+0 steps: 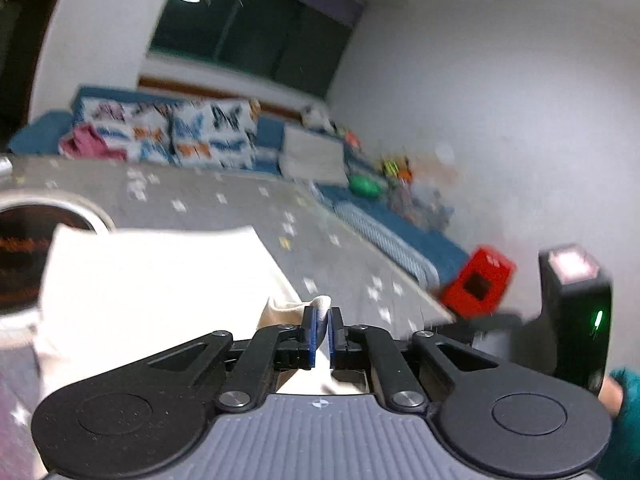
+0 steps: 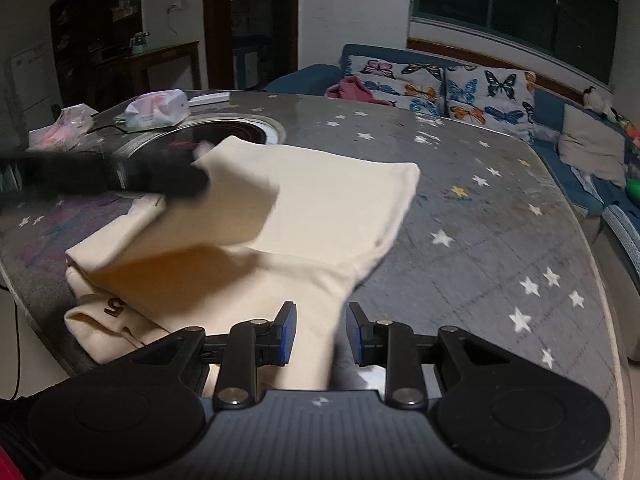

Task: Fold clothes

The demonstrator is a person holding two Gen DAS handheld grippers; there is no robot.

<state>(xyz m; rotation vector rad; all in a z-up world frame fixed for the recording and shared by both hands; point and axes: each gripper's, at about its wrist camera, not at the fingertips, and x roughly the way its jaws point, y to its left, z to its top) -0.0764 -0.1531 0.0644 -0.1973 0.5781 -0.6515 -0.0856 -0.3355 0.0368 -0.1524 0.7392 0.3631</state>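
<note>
A cream garment (image 2: 320, 208) lies partly folded on the grey star-patterned table (image 2: 500, 240). My left gripper (image 1: 323, 330) is shut on an edge of the cream garment (image 1: 152, 280) and holds it lifted above the table; it shows as a blurred black shape in the right wrist view (image 2: 120, 176), over the garment's far left part. My right gripper (image 2: 322, 330) is open, its fingers either side of the garment's near edge. The right gripper's body also shows at the right edge of the left wrist view (image 1: 572, 312).
A round dark inset with a metal rim (image 2: 224, 132) sits in the table beyond the garment. Tissue packs (image 2: 158, 110) lie at the far left. A blue sofa with butterfly cushions (image 2: 460, 88) runs behind and right of the table. A red crate (image 1: 478, 282) stands on the floor.
</note>
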